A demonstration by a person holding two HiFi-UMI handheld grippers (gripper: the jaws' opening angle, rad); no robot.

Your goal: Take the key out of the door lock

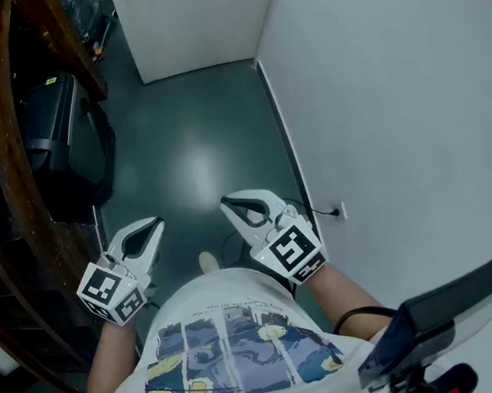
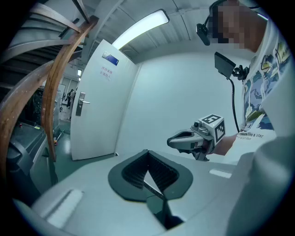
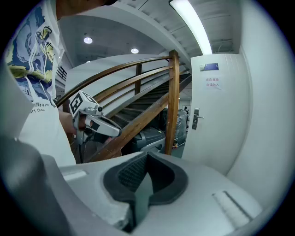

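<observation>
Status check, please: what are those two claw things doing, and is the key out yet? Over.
Grippers: left gripper and right gripper shut, empty. Well ahead, door not reached; key too small to see. On left, wooden railing.

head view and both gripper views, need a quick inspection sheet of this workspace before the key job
surface: dark green floor, glossy; no table seen
job's things: white door at the far end, with its handle; the key is too small to make out
clutter: black machine beneath the stair rail
grippers: left hand-held gripper and right hand-held gripper both shut, nothing between the jaws, well short of the door
cables: thin cable at the wall socket
surroundings: wooden handrail on the left, white wall on the right
</observation>
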